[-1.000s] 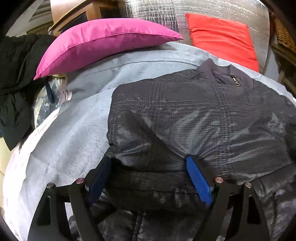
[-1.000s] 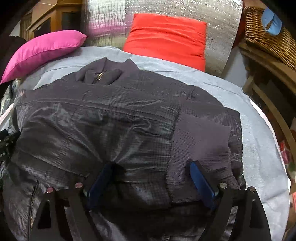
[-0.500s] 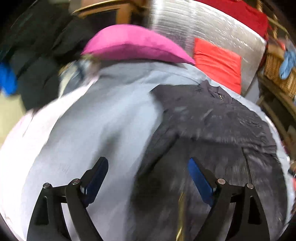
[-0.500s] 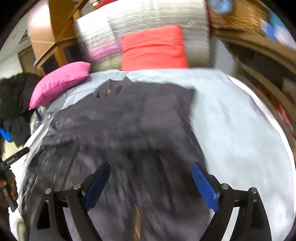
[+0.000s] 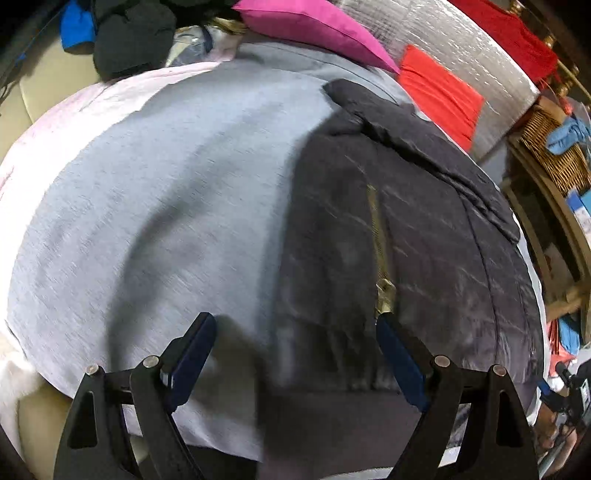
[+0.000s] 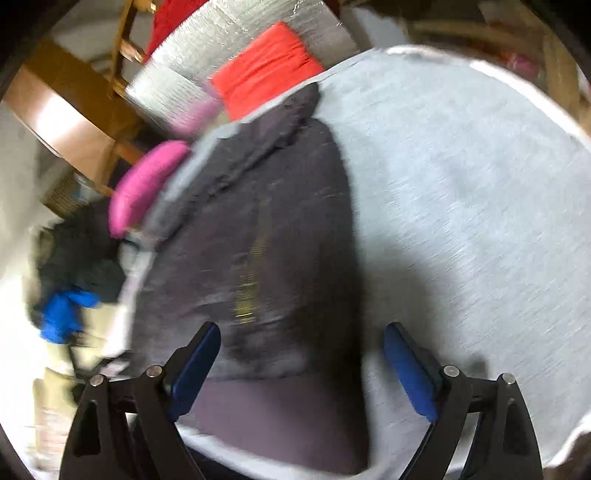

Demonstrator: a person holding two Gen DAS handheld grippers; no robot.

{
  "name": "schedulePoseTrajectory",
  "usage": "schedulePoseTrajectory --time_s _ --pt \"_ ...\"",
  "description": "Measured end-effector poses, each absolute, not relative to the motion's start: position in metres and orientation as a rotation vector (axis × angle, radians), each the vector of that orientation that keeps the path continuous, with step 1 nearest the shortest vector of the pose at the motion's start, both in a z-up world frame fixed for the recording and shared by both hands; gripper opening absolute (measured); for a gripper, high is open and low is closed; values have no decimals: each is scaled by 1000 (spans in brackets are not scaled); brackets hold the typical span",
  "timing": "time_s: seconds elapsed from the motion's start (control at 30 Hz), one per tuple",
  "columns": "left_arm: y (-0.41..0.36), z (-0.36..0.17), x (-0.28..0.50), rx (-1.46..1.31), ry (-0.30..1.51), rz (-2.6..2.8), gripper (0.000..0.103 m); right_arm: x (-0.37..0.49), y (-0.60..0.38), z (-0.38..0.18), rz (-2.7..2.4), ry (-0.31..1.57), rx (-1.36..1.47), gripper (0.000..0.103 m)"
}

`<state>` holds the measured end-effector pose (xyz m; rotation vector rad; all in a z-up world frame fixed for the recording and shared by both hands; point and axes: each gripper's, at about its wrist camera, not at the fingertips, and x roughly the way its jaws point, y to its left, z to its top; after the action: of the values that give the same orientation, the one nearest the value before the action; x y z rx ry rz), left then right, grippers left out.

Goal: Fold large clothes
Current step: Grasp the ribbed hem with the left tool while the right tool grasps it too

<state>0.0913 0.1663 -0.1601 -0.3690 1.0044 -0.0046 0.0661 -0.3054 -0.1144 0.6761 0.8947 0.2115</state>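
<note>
Dark grey quilted zip-front jacket lies flat on the light grey fabric-covered bed, folded into a long narrow panel with its brass-coloured zipper running down the middle and the plain ribbed hem band at the near end. In the left wrist view the jacket fills the right half of the bed; the left half is bare grey cover. In the right wrist view it is the reverse: jacket on the left, bare bed cover on the right (both frames motion-blurred, the right one worse).

Left gripper: jaws wide apart, blue pads clear, nothing clamped. It hangs over the jacket's near left edge, left pad over bare cover, right pad over the fabric near the zipper's lower end. Whether the pads touch the cloth cannot be told.

Right gripper: jaws also wide apart, nothing between the pads. It sits above the hem band at the jacket's near right corner, right pad over bare cover.

At the far end of the bed a magenta cushion and an orange-red cushion lean by a silver quilted foil-like backrest. A heap of black clothing with something bright blue sits beyond the bed's far left corner. A wicker basket stands at the right edge of the left wrist view.
</note>
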Motion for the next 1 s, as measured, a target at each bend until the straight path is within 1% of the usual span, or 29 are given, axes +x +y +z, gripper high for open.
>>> schedulePoseTrajectory --time_s 0.07,0.13,0.23,0.3,0.37,0.4,0.43,0.53,0.6,0.67,0.8,0.87,0.97,1.0 --pt "155 -163 92 -309 1019 23 88 73 -295 -121 213 929 642 91" --pt "146 -167 92 -270 1030 56 88 75 -295 -136 218 965 696 90" --pt "141 -167 89 -254 1022 92 88 73 -288 -139 254 946 699 89" --pt "139 -166 87 -257 1031 106 88 69 -288 -139 271 936 711 79" --pt "138 -165 86 -261 1037 112 88 61 -294 -142 271 928 743 66" --pt "138 -164 84 -262 1037 115 88 60 -297 -144 266 932 750 62" --pt "138 -165 84 -261 1037 116 88 61 -300 -146 261 938 754 56" --pt "138 -167 83 -252 1037 124 89 64 -300 -149 249 949 759 56" --pt "137 -167 83 -240 1034 131 89 65 -296 -146 244 957 728 57" --pt "136 -167 85 -233 1031 133 89 66 -293 -145 251 956 706 61" --pt "135 -167 87 -229 1030 133 89 67 -290 -144 246 968 670 61" --pt "135 -167 87 -224 1029 135 89 69 -285 -142 228 980 620 53" --pt "135 -167 86 -218 1027 138 89 69 -287 -143 212 990 604 44" --pt "135 -167 86 -214 1026 140 89 69 -288 -143 209 992 606 43"
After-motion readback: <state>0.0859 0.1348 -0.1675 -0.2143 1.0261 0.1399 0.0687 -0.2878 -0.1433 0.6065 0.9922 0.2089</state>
